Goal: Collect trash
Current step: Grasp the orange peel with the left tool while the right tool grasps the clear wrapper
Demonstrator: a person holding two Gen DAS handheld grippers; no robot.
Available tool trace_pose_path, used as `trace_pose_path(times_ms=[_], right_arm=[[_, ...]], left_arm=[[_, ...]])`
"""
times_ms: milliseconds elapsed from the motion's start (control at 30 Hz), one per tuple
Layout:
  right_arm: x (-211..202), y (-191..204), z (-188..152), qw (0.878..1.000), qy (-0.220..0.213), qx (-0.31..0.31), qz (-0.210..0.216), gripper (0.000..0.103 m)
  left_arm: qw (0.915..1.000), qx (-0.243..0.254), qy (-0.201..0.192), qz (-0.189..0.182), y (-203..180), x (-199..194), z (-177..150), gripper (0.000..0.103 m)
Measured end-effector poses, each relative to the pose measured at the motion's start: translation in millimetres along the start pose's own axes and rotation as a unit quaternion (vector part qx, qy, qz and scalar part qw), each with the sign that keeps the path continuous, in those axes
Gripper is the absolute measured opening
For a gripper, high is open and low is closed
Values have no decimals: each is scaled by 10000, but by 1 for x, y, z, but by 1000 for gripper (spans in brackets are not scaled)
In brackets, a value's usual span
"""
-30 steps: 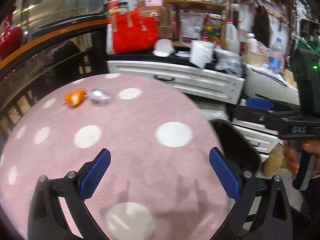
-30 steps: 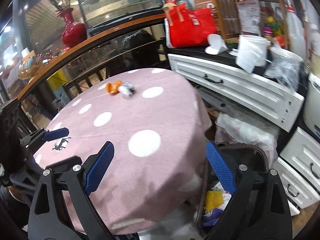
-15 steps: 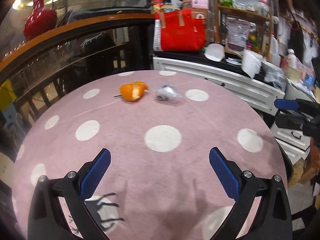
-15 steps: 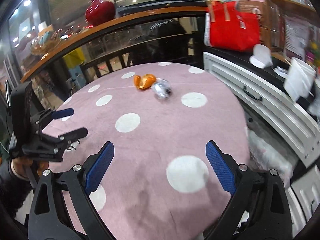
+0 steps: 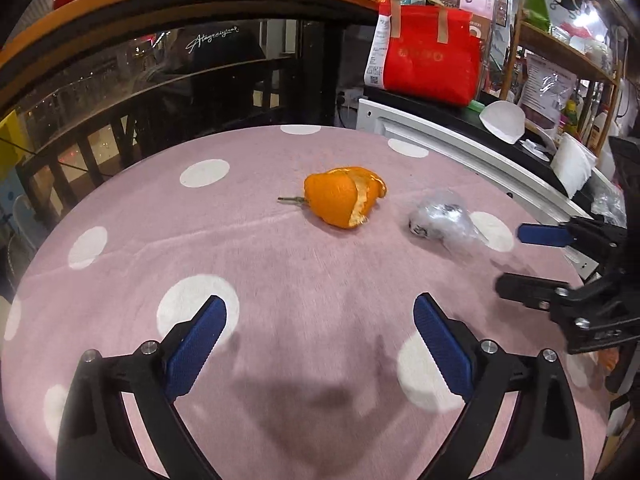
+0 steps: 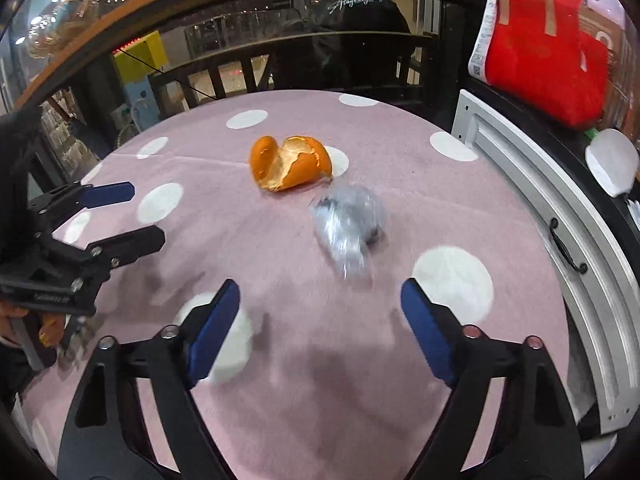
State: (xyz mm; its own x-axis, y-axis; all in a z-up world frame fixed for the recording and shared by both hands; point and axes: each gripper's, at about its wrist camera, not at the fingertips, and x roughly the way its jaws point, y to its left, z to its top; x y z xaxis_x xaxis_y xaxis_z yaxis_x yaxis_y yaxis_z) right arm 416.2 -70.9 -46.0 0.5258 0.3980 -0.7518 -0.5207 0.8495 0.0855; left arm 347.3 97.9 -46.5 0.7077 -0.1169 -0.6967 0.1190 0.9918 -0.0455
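Observation:
An orange peel (image 5: 344, 196) (image 6: 290, 168) lies on the round pink table with white dots (image 5: 280, 272) (image 6: 400, 208). A crumpled clear plastic wrapper (image 5: 442, 222) (image 6: 350, 222) lies just to its right. My left gripper (image 5: 320, 330) hovers open over the near part of the table, short of the peel, nothing between its fingers. My right gripper (image 6: 320, 314) is near the wrapper, which lies just beyond its fingertips; its jaws are closing, still wide, with nothing between them. Each gripper also shows from the side in the other's view: the right gripper (image 5: 516, 258) and the left gripper (image 6: 148, 216).
A white drawer cabinet (image 6: 532, 184) (image 5: 460, 152) stands close against the table's right side, with a red bag (image 5: 430, 66) and a white bowl (image 5: 502, 122) on its dark top. A dark railing with a wooden rail (image 5: 160, 92) runs behind the table.
Both grippers swung from the table's right edge and the bin to over the table, closing in on the peel and wrapper. The right jaws narrowed slightly.

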Motion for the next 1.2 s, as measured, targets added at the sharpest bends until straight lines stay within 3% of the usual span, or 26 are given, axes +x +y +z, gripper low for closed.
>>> trace_pose_path(times_ms=[100,133,233,300,400,500,567,667,867,1200], right_arm=[[25,-6,18,9999,87,62,-34,72],[31,-9,23,9999,104,105,-28,66],[40,-13,30,9998,131,140,21,37],[38,-14,30,9999,68,108,-39,31],[32,-17,24,9998,27,129,-130,28],[22,-15,16,9999,-15,122,-98,28],[16,-13,13,9999,-49,130,-8,28],[4,-6,7,9998,-141,79,69,28],[-18,8,-3,9993,-328,-56,149,28],[-59,10,-31,9982,-554,93,214,28]], left_arm=[[10000,75,33,0,-3,19,14,93],[10000,66,27,1,-1,25,17,93],[9999,-70,82,-62,2,43,29,90],[9997,-190,111,-146,3,52,36,87],[9992,-329,114,-171,3,63,45,79],[9988,-464,123,-70,1,71,51,62],[9979,-609,212,-48,1,78,53,41],[9964,-773,321,151,4,85,52,20],[9974,-543,72,476,0,70,47,13],[9982,-435,-277,310,-9,14,28,12]])
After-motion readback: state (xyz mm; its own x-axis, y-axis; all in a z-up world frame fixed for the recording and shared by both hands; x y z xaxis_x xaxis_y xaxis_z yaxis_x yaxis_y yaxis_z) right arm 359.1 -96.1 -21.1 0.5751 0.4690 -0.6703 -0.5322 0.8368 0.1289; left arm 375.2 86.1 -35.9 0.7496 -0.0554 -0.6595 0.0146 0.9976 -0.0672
